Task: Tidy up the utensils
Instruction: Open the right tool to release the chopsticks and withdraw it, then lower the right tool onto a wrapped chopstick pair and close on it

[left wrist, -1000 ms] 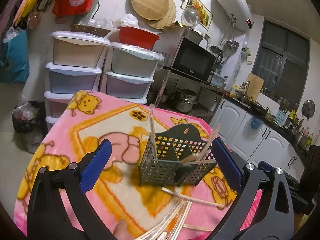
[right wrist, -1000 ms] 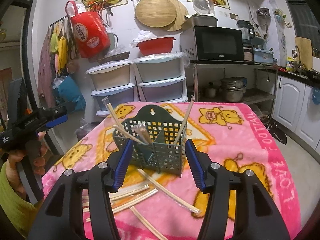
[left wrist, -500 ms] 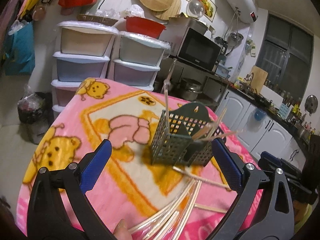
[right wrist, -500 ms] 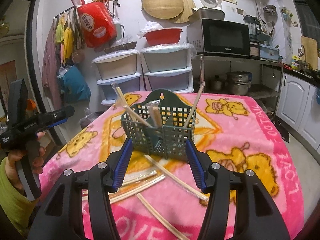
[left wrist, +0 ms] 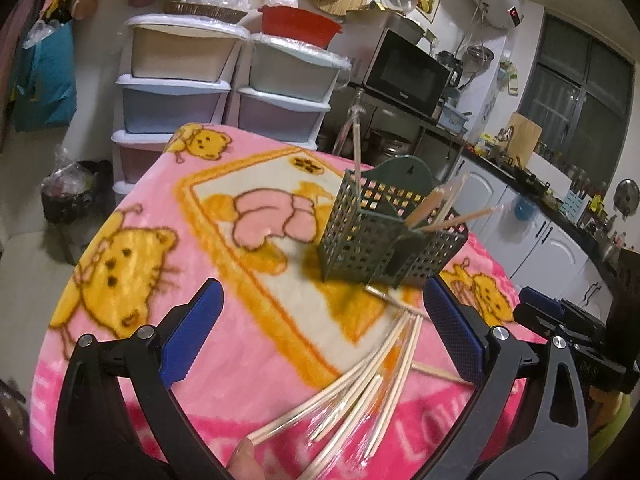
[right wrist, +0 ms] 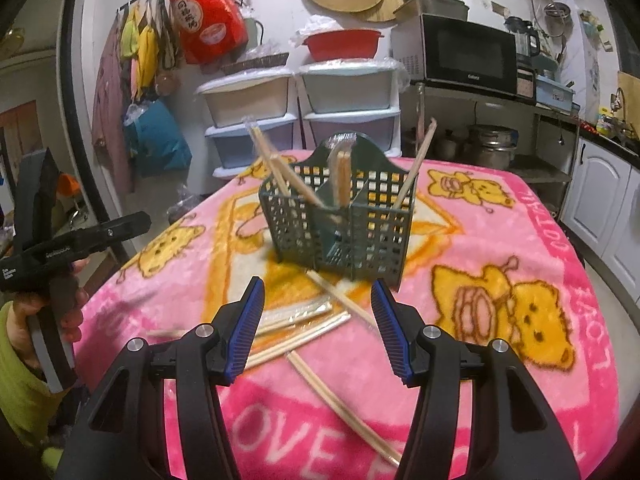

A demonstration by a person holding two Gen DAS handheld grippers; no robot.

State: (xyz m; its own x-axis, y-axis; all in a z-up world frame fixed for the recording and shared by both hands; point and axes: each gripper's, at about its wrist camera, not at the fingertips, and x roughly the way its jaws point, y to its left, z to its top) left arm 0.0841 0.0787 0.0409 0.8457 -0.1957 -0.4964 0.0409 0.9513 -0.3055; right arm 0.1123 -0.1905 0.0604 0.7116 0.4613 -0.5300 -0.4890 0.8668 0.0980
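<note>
- Sorting chopsticks into the green caddy [right wrist: 340, 224]: partly done. Several sticks already stand in its compartments, some sleeved in clear plastic; the caddy sits just ahead of both hand-held grippers on the pink blanket [right wrist: 500, 216] covering the counter.
- Left to do: loose chopsticks [right wrist: 308, 324] lie on the blanket between the right hand-held gripper's fingers and the caddy. Some are wrapped, a few bare, one long bare stick [right wrist: 340, 396] running out below and right of the jaws. I judge roughly half the pile is outstanding.
- Right hand-held gripper [right wrist: 318, 324]: jaws apart at a middling width, nothing between the pads, hanging above the loose pile.
- Left hand-held gripper [left wrist: 320, 332]: jaws spread wide, pads touching nothing. A fan of wrapped chopsticks [left wrist: 360, 380] lies below and between its fingers, blurred; a fingertip [left wrist: 244, 458] shows at the bottom edge near their ends.
- In the right wrist view the left tool sits far left in the person's hand [right wrist: 52, 304], green sleeve below it.
- Writing: blanket border reads "LOVE" near the right gripper and "FOOTBALL"-like letters on its right side, partly readable. Red bag [right wrist: 204, 20] on the wall has Chinese characters, too small to be sure of. Microwave [right wrist: 472, 52] brand mark unreadable.
- Next, I'd guess: close on one stick from the pile and lift it to the caddy.
</note>
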